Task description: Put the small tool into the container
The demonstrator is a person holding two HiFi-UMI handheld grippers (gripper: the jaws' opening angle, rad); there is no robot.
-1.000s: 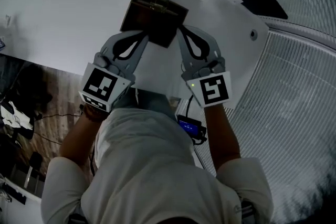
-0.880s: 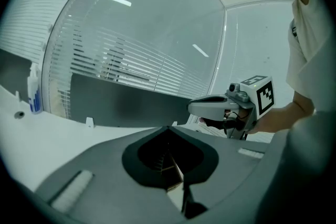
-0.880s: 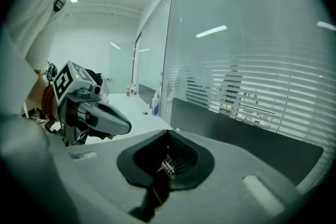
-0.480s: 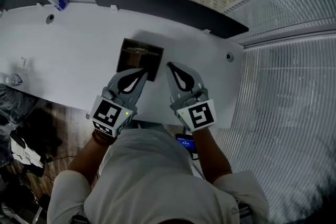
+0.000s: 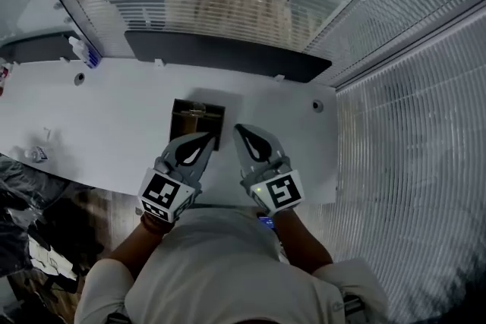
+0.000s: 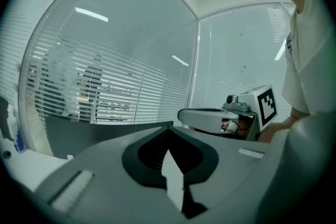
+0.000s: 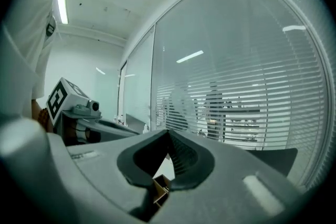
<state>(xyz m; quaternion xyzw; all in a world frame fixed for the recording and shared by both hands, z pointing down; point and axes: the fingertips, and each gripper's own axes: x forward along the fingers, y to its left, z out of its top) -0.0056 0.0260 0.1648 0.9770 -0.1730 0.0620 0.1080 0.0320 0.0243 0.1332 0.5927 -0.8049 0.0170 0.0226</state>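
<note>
I hold both tongs up over the near edge of the white table (image 5: 99,114), side by side and apart from each other, tips pointing away from me. My left gripper (image 5: 208,136) has its jaws closed tip to tip with nothing between them; its own view shows only a strip of pale tabletop through the teardrop gap behind the tips (image 6: 169,131). My right gripper (image 5: 237,128) is closed the same way and is empty (image 7: 168,135); a tan corner of the box shows low in its gap, beyond the jaws and not pinched by them. The container (image 5: 179,125), a dark brown open box, sits on the table just ahead of my left gripper's tip, with my right gripper just to its right. Something small and brassy (image 5: 199,111) lies against the box's far wall; I cannot tell if that is the small tool. Neither gripper touches the box.
</note>
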